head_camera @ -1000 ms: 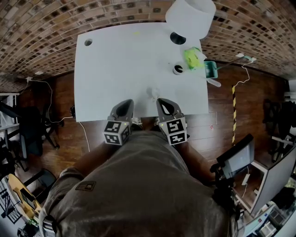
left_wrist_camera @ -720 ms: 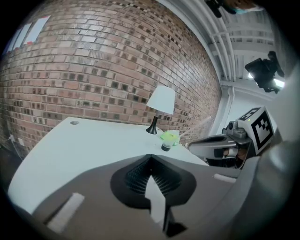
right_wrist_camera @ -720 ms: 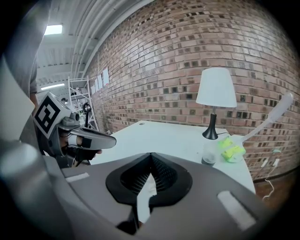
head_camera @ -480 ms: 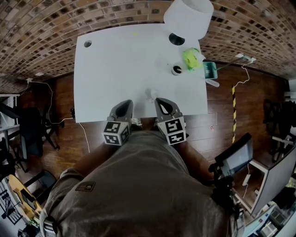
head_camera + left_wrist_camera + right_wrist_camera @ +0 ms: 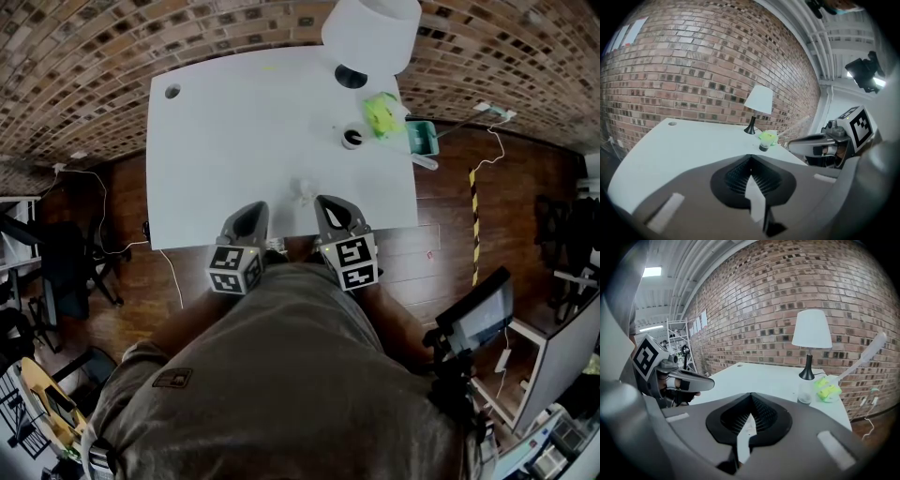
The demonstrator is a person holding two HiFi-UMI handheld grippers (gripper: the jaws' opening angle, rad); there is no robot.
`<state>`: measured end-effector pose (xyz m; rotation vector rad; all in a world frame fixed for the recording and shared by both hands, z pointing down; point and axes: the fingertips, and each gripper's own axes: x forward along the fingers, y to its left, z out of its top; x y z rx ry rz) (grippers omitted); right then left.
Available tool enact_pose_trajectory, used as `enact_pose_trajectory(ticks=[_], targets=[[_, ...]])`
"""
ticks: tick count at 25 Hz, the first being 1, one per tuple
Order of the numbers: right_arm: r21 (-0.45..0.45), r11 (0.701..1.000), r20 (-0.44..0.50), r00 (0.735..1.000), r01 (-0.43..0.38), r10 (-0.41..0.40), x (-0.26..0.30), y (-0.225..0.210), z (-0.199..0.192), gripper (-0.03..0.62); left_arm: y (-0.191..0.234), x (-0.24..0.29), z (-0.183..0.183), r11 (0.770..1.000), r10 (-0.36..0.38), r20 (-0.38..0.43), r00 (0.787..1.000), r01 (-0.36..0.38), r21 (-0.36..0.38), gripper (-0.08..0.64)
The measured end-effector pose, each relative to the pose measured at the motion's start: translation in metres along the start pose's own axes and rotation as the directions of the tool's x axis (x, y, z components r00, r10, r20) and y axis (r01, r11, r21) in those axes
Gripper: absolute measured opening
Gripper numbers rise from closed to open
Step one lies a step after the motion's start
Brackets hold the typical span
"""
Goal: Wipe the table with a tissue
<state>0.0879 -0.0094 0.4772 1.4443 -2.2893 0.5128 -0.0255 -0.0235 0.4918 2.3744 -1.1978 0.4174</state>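
A small crumpled white tissue (image 5: 305, 190) lies on the white table (image 5: 244, 131), near its front edge. My two grippers hover side by side at that edge, with the tissue just beyond and between them. The left gripper (image 5: 246, 215) is to the tissue's left, and its jaws are shut with nothing in them (image 5: 750, 158). The right gripper (image 5: 336, 208) is to the tissue's right, also shut and empty (image 5: 751, 397). Neither touches the tissue. In both gripper views the tissue is hidden behind the jaws.
At the back right of the table stand a white lamp (image 5: 370, 33), a bright green object (image 5: 382, 112) and a small cup (image 5: 352, 139). A teal tray (image 5: 424, 139) hangs over the right edge. There is a cable hole (image 5: 172, 91) at the back left.
The head view has shifted slightly, so the table sits a little higher in the picture. Both grippers stay shut at the front edge, and the tissue has not moved.
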Motion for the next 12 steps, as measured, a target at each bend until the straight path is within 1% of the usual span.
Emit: enact_pose_trajectory(ticks=[8, 12], targets=[[0.003, 1.000, 0.007, 1.000, -0.005, 0.005, -0.007, -0.011, -0.002, 0.012, -0.013, 0.005, 0.001, 1.000, 0.006, -0.001, 1.000, -0.006, 0.006, 0.002], [0.003, 1.000, 0.005, 1.000, -0.006, 0.006, -0.010, -0.019, -0.003, 0.012, -0.018, 0.010, 0.001, 1.000, 0.008, -0.003, 1.000, -0.008, -0.002, 0.002]])
